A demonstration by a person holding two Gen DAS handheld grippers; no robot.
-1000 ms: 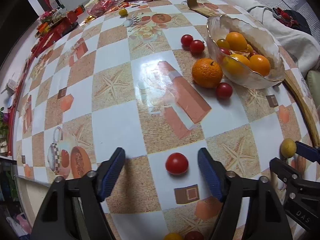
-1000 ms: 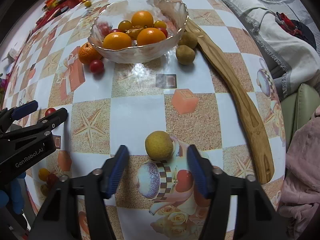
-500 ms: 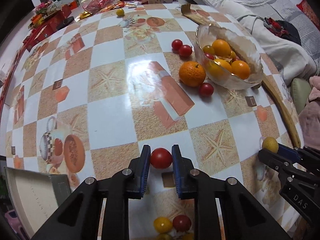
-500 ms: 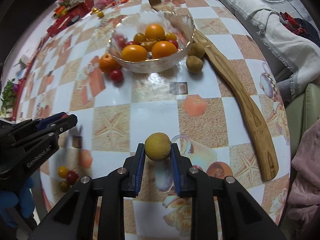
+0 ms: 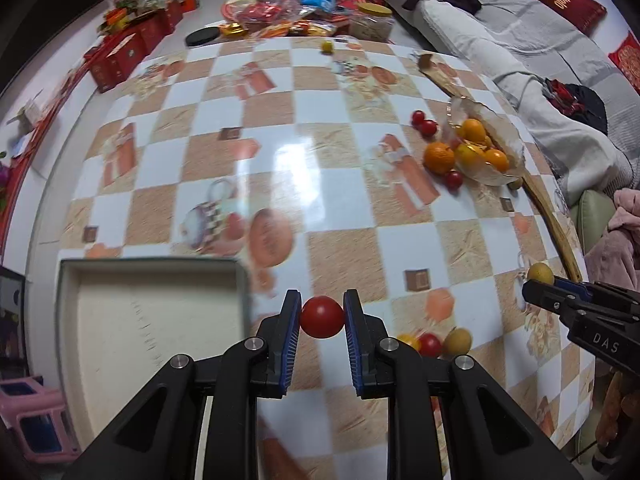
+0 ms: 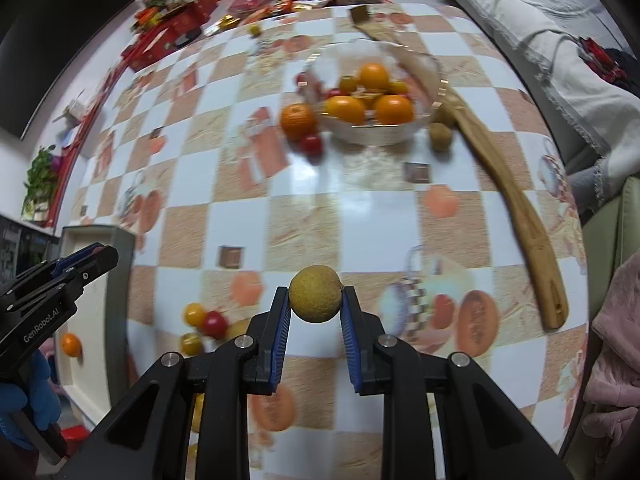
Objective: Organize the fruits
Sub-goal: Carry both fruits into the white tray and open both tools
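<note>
Left tool [image 5: 322, 317] pinches a soft, thin-skinned red tomato [image 5: 322, 316] across its middle; right tool [image 6: 315, 307] clamps a firmer, rough yellow-brown fruit [image 6: 316, 294].

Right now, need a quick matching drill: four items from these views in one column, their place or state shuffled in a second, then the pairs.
Items:
1. small red tomato
2. round yellow-brown fruit
3. loose orange mandarin
4. long wooden spatula

Places:
A. on the table, against the clear glass bowl
B. clamped in the left gripper
C. flat on the table, passing beside the bowl
D. clamped in the right gripper

Pairs: 1-B, 2-D, 3-A, 4-C
</note>
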